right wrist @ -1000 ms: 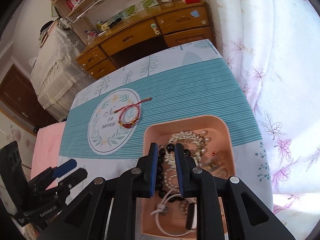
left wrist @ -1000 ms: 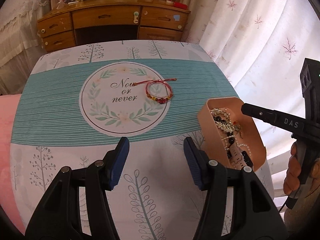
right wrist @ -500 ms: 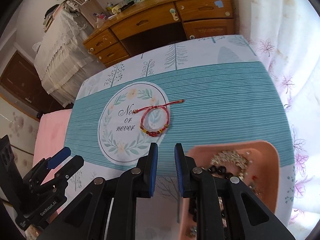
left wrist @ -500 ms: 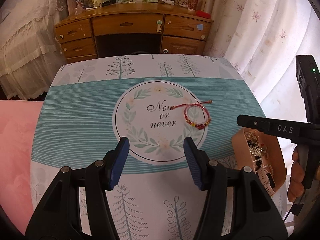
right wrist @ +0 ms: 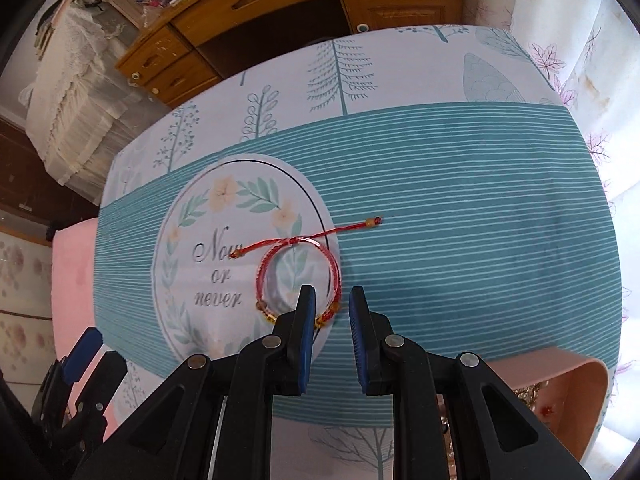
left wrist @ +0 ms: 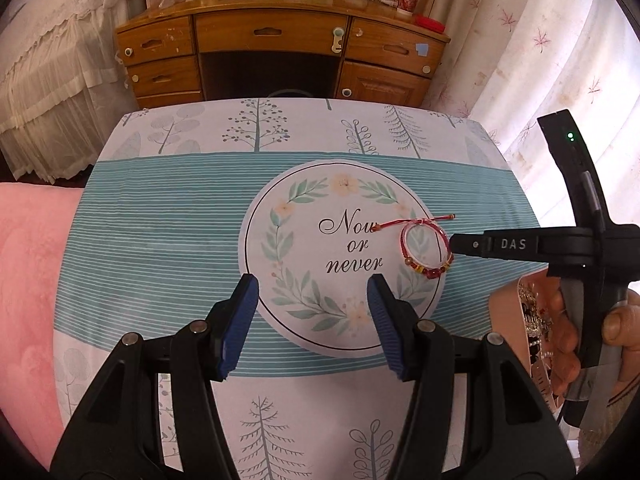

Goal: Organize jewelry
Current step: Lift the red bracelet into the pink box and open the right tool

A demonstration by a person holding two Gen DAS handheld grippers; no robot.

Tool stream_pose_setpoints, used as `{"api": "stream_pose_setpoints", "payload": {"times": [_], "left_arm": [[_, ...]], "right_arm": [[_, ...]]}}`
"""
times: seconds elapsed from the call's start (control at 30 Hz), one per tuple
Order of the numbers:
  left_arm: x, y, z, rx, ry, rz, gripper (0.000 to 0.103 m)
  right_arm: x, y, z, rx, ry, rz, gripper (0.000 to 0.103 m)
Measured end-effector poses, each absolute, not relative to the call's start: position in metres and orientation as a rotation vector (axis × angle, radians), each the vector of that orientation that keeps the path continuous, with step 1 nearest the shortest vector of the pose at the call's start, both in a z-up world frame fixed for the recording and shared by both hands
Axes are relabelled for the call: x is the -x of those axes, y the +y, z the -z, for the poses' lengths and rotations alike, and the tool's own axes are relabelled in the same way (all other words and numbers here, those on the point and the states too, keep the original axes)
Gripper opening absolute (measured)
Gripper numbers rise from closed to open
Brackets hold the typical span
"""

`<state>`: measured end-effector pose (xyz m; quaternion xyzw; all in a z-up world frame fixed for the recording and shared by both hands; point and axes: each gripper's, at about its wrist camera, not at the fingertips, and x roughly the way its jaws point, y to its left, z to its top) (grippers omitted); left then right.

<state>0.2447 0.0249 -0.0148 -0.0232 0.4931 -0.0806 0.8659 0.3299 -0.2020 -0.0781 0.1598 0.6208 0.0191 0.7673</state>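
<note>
A red cord bracelet (left wrist: 426, 249) with red and yellow beads lies on the round "Now or never" print of the tablecloth; it also shows in the right wrist view (right wrist: 298, 276). My right gripper (right wrist: 330, 307) is slightly open and empty, its tips just above the bracelet's beaded near side; it enters the left wrist view from the right (left wrist: 456, 243). My left gripper (left wrist: 313, 314) is wide open and empty above the cloth, nearer than the bracelet. A pink tray (right wrist: 576, 400) with several pieces of jewelry sits at the table's right.
The table wears a teal striped cloth (left wrist: 160, 216) with tree prints. A wooden desk with drawers (left wrist: 276, 56) stands behind it. White curtains (left wrist: 540, 60) hang on the right. A pink blanket (left wrist: 28, 272) lies on the left.
My right gripper has left the pink tray and moved left and forward to the red bracelet, opening slightly. My left gripper has swung left, so the tray slid to the frame's right edge.
</note>
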Motion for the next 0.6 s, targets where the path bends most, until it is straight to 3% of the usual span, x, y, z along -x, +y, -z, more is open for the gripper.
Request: {"api": "stream_pose_setpoints", "payload": {"times": [0.43, 0.5, 0.6], "left_arm": [[-0.256, 0.032, 0.020, 0.078, 1.046, 0.152, 0.054], [-0.255, 0.033, 0.020, 0.079, 1.047, 0.153, 0.054], [-0.254, 0.033, 0.019, 0.079, 1.046, 0.153, 0.054]], "right_arm": [[-0.337, -0.184, 0.093, -0.231, 1.354, 0.010, 0.017], [-0.336, -0.182, 0.093, -0.215, 1.351, 0.009, 0.008], [-0.331, -0.184, 0.091, -0.229, 1.335, -0.004, 0.007]]}}
